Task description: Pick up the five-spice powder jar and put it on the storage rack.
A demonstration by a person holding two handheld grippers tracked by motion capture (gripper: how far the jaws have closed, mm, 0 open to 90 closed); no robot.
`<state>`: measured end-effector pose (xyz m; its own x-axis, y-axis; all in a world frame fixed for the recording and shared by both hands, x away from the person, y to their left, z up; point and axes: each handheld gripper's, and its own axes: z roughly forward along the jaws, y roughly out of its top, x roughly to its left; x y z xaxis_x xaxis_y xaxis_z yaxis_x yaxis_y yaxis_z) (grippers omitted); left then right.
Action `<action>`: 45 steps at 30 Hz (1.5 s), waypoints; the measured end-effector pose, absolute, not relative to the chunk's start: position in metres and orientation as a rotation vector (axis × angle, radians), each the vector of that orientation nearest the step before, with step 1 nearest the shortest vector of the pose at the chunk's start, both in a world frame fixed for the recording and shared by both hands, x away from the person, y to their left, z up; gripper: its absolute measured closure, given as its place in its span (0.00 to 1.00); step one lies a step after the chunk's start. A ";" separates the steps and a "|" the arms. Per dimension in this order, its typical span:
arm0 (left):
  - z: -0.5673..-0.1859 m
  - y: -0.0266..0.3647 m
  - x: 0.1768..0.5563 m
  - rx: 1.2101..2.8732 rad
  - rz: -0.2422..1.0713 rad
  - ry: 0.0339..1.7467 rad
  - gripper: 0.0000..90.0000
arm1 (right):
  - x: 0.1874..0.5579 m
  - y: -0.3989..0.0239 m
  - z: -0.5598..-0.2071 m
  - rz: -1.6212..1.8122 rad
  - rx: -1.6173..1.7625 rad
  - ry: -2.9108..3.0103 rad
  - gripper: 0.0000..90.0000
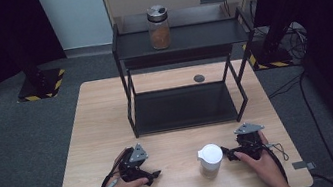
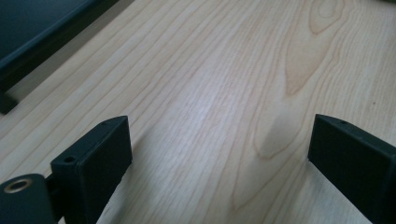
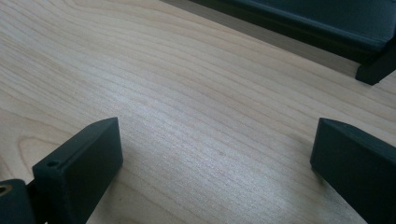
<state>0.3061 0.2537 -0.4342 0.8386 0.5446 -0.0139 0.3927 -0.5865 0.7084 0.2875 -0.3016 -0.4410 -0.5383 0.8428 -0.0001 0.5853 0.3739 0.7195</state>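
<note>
A white-lidded jar stands upright on the wooden table, near its front edge. My right gripper lies just right of the jar with its tips toward it, and in the right gripper view its jaws stand open over bare wood. My left gripper rests on the table at the front left, well apart from the jar. It is open too, with nothing between its fingers. A glass jar with a metal lid and brown contents stands on the top of the black shelf rack.
The rack's lower tray sits on the table's far half; its edge shows in the left gripper view and the right gripper view. A small dark round disc lies behind it. Grey carpet surrounds the table.
</note>
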 end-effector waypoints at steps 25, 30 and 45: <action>-0.444 0.291 0.294 2.102 0.423 1.079 0.05 | 0.287 -0.301 -0.441 0.963 1.249 2.269 0.03; -0.442 0.284 0.292 2.118 0.463 1.108 0.02 | 0.287 -0.301 -0.441 0.965 1.249 2.269 0.03; -0.442 0.284 0.292 2.122 0.463 1.108 0.02 | 0.286 -0.300 -0.441 0.963 1.260 2.261 0.03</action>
<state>0.2924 0.2840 -0.4420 0.5725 0.8199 -0.0028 0.5741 -0.3984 0.7153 0.2856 -0.3001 -0.4411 -0.5269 0.8499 0.0032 0.5912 0.3637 0.7199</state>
